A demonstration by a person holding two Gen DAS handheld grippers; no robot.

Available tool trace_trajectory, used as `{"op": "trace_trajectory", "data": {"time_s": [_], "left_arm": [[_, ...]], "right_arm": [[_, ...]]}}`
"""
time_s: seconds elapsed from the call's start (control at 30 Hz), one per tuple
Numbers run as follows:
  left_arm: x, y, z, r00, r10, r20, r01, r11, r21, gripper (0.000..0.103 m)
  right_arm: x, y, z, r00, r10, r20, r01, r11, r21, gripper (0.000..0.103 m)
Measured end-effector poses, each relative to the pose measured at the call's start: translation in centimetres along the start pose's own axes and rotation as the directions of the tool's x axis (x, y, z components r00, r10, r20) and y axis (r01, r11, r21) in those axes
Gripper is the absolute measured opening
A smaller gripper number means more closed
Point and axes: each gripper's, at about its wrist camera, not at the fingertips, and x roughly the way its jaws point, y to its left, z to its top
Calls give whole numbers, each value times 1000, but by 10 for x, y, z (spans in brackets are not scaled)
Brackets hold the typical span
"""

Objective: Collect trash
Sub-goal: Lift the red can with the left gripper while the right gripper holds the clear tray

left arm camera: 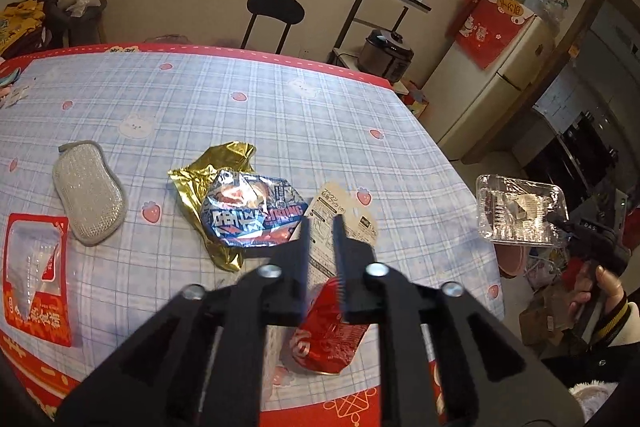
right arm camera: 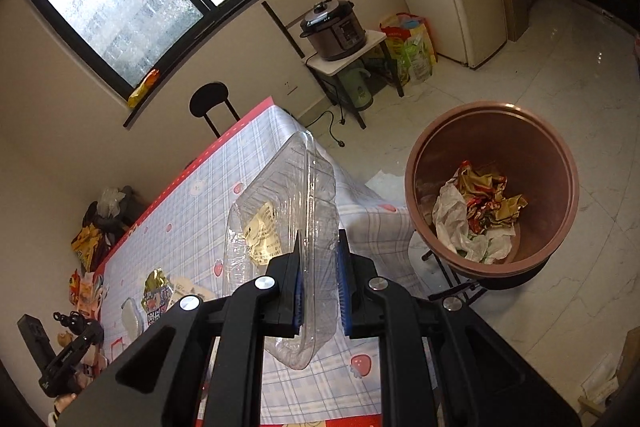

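**A:** What was the right gripper (right arm camera: 318,281) doing?

**B:** Its two black fingers with bumpy blue pads (right arm camera: 343,291) were pinched on a clear plastic tray (right arm camera: 280,219). The tray was thin, shiny and crinkly, with a yellowish paper label inside. It stuck up on its edge, above the corner of the table (right arm camera: 248,163).

**A:** And the bin?

**B:** The round brown bin (right arm camera: 496,187) stood on the floor, off the table's corner and near the tray. Inside lay scrunched white paper and crumpled gold and red wrappers.

**A:** How was that hand held?

**B:** From the left camera, the hand (left arm camera: 596,291) in a dark sleeve with striped cuff gripped the handle out past the table's edge, and the tool tilted down.

**A:** And the left gripper (left arm camera: 322,223)?

**B:** It hung over the table with its jagged black fingers a little way apart and nothing between them. They pointed down at a slant.

**A:** What trash lay on the table?

**B:** A squashed red can (left arm camera: 330,331) right under the fingers, a paper tag (left arm camera: 352,211) just past them, and a crinkly blue foil bag (left arm camera: 248,211) on a gold one (left arm camera: 212,171). Farther along were a grey, bumpy, bean-shaped sponge (left arm camera: 90,193) and a flat red packet (left arm camera: 36,275) at the table's edge.
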Motion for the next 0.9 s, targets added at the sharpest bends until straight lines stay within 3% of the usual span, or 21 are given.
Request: {"op": "trace_trajectory", "data": {"time_s": [0.07, 0.27, 0.37, 0.5, 0.7, 0.9], "left_arm": [[0, 1, -10, 999, -36, -26, 36, 999, 4, 45], [33, -1, -54, 979, -55, -195, 66, 997, 46, 45], [52, 0, -70, 965, -52, -259, 64, 997, 40, 55], [62, 0, -86, 952, -35, -305, 46, 998, 29, 55], [77, 12, -100, 943, -42, -331, 17, 997, -80, 52], [99, 1, -102, 933, -1, -360, -22, 998, -61, 47]], "right_arm": [[5, 1, -2, 1000, 10, -14, -10, 1000, -3, 15], [18, 14, -10, 997, 50, -67, -52, 998, -33, 15], [21, 25, -16, 994, 70, -88, -74, 996, -51, 15], [21, 36, -26, 991, 83, -108, -91, 994, -68, 15], [21, 41, -37, 990, 60, -129, -69, 995, -67, 15], [15, 48, -39, 992, 48, -120, -59, 994, -91, 15]]}}
